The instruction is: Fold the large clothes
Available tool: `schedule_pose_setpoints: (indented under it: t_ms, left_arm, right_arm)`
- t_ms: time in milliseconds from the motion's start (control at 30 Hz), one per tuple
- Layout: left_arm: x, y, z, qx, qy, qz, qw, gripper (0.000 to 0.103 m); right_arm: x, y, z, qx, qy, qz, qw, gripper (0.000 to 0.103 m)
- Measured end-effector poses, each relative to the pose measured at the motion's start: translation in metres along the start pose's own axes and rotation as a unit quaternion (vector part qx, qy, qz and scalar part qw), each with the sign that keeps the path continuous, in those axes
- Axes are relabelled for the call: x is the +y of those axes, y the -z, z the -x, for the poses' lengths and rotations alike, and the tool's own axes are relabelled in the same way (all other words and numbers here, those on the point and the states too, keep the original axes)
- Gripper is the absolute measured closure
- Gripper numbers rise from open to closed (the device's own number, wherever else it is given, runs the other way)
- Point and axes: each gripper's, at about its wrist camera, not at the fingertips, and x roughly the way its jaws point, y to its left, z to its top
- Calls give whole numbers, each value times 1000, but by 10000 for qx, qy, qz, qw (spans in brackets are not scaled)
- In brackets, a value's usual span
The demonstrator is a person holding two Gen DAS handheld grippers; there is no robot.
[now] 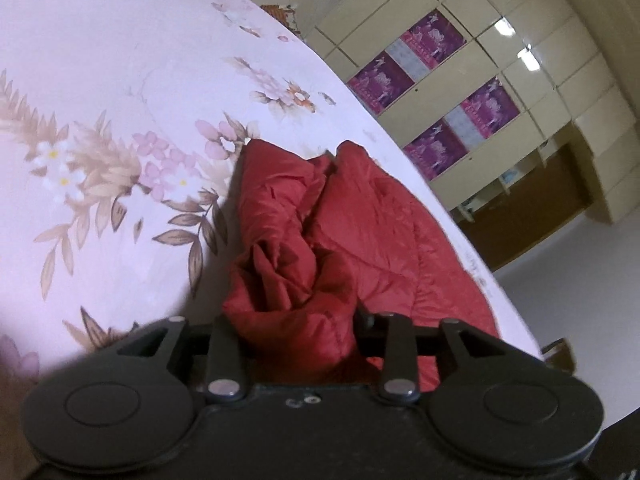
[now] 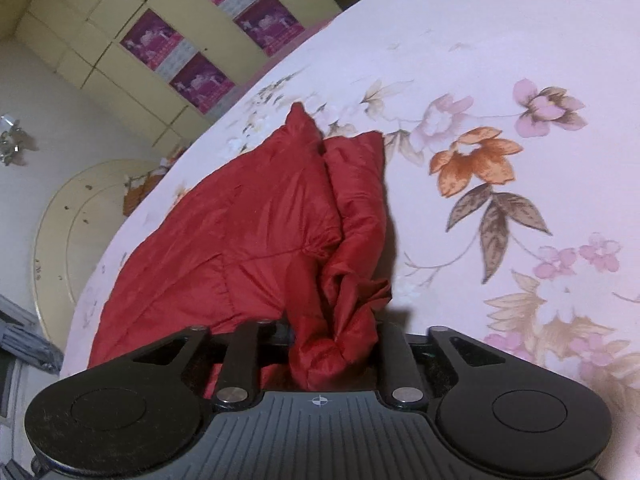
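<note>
A red quilted jacket point(image 1: 360, 216) lies on a pink floral bedsheet point(image 1: 100, 100), near the bed's edge. My left gripper point(image 1: 296, 332) is shut on a bunched fold of the red jacket; the cloth fills the gap between the jaws and hides the fingertips. In the right wrist view the same red jacket point(image 2: 256, 220) lies partly folded on the sheet point(image 2: 500, 60). My right gripper point(image 2: 332, 344) is shut on a gathered wad of the red fabric, which hides its tips too.
A cream cabinet wall with purple posters point(image 1: 440, 80) stands beyond the bed's edge; it also shows in the right wrist view point(image 2: 180, 40). A round pale tabletop point(image 2: 72, 220) leans off the bed at left. The flowered sheet stretches away from both grippers.
</note>
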Motion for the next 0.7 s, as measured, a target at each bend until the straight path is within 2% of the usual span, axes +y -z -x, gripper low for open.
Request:
schedule_pose_setpoints:
  t_ms: [67, 100, 133, 167, 200, 233, 267, 300, 533, 600, 700]
  left_arm:
    - [5, -3, 1, 27, 145, 257, 9996, 56]
    - [7, -5, 0, 37, 217, 376, 9991, 51]
    - [7, -6, -1, 39, 250, 427, 9988, 50]
    - [6, -7, -3, 39, 221, 408, 9989, 50]
    - [4, -7, -5, 48, 195, 345, 9992, 53]
    - [1, -8, -7, 65, 168, 267, 9995, 55]
    - [0, -9, -9, 72, 138, 206, 9997, 57]
    - [-1, -9, -10, 66, 124, 175, 9997, 60]
    - [-5, -14, -10, 70, 67, -139, 9999, 78]
    - [-14, -15, -4, -5, 72, -329, 9994, 81]
    - [-26, -15, 4, -122, 108, -585, 9982, 82]
  right_arm:
    - [2, 0, 15, -238, 321, 51, 9992, 51]
    - [3, 1, 26, -429, 500, 107, 9978, 51]
    - [6, 2, 34, -571, 550, 196, 9967, 51]
    - [12, 2, 41, -702, 556, 302, 9955, 55]
    - [22, 1, 47, -804, 503, 474, 9944, 65]
    - [35, 0, 48, -847, 459, 707, 9928, 87]
    - [48, 1, 47, -873, 435, 906, 9911, 91]
    - [64, 2, 43, -872, 359, 1117, 9893, 91]
    - [155, 33, -14, -441, -352, 2052, 9771, 93]
    - [169, 44, -36, -262, -470, 2239, 9731, 93]
    - [172, 54, -76, 274, -524, 2357, 9700, 93]
